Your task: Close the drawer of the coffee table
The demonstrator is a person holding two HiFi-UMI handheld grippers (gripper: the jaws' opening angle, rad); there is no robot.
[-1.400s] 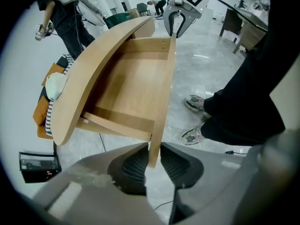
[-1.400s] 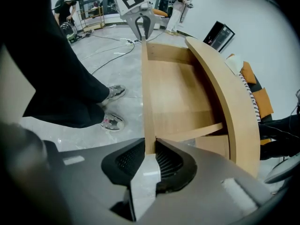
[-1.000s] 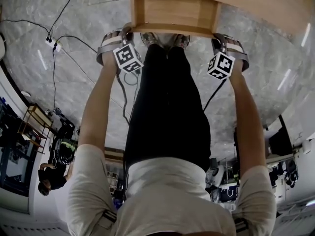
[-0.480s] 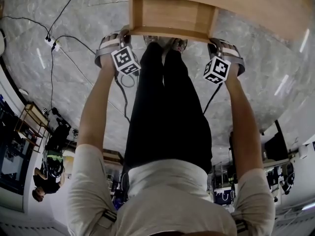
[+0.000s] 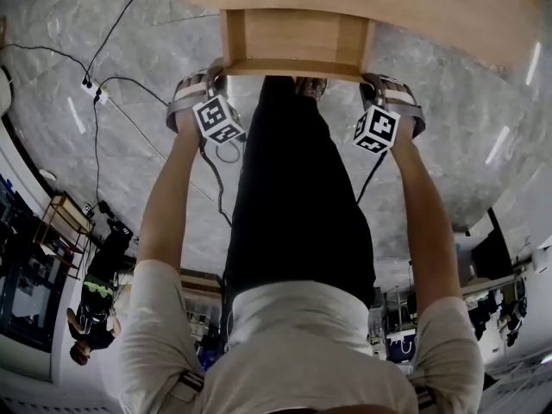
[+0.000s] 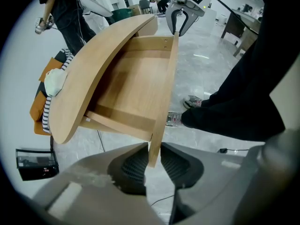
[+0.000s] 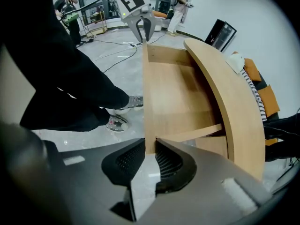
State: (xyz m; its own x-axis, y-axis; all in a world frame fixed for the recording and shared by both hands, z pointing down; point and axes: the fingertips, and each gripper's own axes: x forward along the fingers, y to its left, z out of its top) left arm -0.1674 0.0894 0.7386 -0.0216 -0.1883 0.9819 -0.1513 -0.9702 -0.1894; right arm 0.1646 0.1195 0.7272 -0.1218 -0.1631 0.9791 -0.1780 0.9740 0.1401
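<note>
Drawer (image 5: 297,40) is sitting pulled out from under the coffee table (image 5: 405,7) top, with its front panel (image 5: 293,65) facing the person, who is standing right against it with black trousers (image 5: 293,197) between the two arms.

Left gripper (image 5: 216,69) is pointing steeply down at the panel's left end. In its own view the jaws are pinching the panel's edge, with the wood running straight between the ribbed pads (image 6: 136,165).

Right gripper (image 5: 371,78) is doing the same at the right end, jaws pressing on the board from both sides and the pads (image 7: 168,162) flush to it.

Each gripper is showing at the far end of the panel in the other's view. The drawer is looking empty inside; below it are grey marble floor (image 5: 129,153) and shoes (image 6: 174,118).
</note>
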